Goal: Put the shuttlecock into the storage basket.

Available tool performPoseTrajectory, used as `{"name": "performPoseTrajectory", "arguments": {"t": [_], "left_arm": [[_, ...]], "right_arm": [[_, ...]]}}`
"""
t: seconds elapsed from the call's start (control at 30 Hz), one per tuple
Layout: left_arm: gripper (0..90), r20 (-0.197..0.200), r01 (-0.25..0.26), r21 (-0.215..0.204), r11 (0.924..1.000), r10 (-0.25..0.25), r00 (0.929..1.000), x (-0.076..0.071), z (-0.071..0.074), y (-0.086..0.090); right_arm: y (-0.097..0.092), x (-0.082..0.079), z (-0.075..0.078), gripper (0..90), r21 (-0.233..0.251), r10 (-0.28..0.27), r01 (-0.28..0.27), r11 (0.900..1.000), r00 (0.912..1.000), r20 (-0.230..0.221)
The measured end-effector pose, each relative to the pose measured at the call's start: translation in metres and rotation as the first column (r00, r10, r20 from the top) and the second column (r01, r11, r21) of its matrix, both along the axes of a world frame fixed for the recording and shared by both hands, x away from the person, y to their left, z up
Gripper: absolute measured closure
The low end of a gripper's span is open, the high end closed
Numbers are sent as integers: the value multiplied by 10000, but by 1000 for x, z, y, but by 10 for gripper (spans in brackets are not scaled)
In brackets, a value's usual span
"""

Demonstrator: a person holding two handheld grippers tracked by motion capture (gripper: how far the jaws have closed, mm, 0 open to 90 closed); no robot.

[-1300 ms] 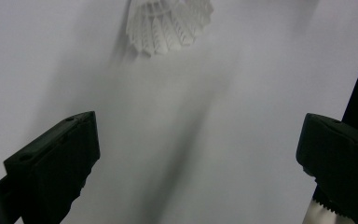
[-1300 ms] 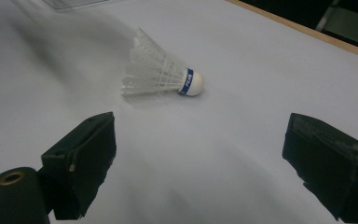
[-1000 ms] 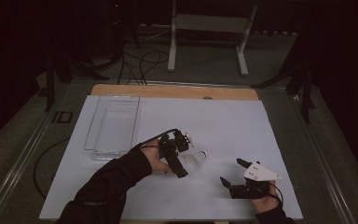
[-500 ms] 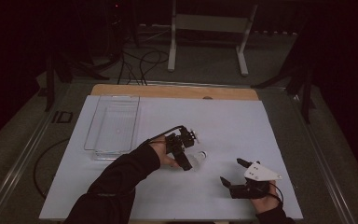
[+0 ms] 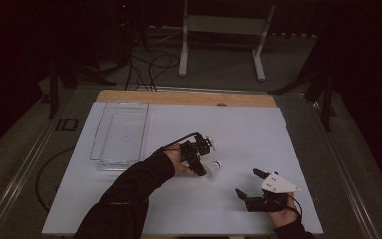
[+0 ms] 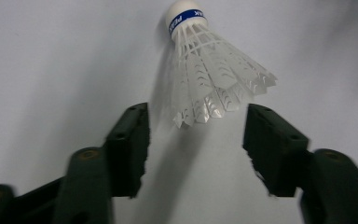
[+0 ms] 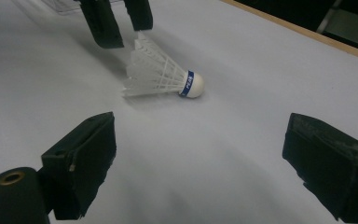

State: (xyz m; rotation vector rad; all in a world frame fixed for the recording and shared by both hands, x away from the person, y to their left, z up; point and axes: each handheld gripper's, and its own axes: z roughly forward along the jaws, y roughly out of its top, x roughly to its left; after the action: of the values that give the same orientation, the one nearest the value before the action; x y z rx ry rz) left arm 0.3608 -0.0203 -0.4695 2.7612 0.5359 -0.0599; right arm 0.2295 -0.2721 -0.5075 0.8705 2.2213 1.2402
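Clear plastic tray [image 5: 122,134] at the left of the white surface [image 5: 258,129], well apart from the work; dark cable [image 5: 45,174] trailing off the surface's left edge; wooden strip [image 5: 184,97] showing along the far edge.

Left hand-held gripper [image 5: 203,172] near the middle, reaching from a dark sleeve [image 5: 129,194], jaws just closing yet not pressing on anything; white feathered shuttlecock [image 6: 209,74] lying on its side on the surface right ahead of the tips, skirt edge between the two black jaws with a gap on either side, cork end with blue band pointing away; same shuttlecock [image 5: 213,167] seen from the high view just beside the gripper's tip.

Right hand-held gripper [image 5: 252,185] low at the right, grey three-cornered plate [image 5: 277,184] on top, jaws spread wide and holding nothing, aimed across the surface at the shuttlecock [image 7: 163,74]; left gripper's black jaws visible beyond it in the right gripper view, one jaw close against the feather skirt, touching or not impossible to tell.
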Motion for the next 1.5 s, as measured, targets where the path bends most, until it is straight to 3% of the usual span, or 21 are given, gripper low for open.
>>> {"name": "performPoseTrajectory", "arguments": {"t": [0.13, 0.87, 1.03, 1.4, 1.5], "left_arm": [[493, -82, -175, -4, 9998, 175, 9998, 3, -7, -3], [751, 22, 69, 256, 9996, -69, 10000, 7, -22, -13], [884, 33, 187, 366, 9992, -189, 9998, 6, -23, -15], [900, -8, 474, 463, 9978, -474, 9989, 1, -14, -16], [900, 134, 390, 256, 9989, -393, 9991, 0, -7, -14]], "right_arm": [[0, 0, 0, 98, -1, 8, -8, 10000, 10000, -37], [0, 1, -1, 98, -22, 33, -33, 10000, 10000, -33], [0, 1, -1, 98, -22, 32, -32, 10000, 10000, -61], [1, 1, -1, 98, -37, 5, -6, 10000, 10000, -62], [1, 0, 0, 98, -47, -21, 21, 10000, 10000, -70]]}}
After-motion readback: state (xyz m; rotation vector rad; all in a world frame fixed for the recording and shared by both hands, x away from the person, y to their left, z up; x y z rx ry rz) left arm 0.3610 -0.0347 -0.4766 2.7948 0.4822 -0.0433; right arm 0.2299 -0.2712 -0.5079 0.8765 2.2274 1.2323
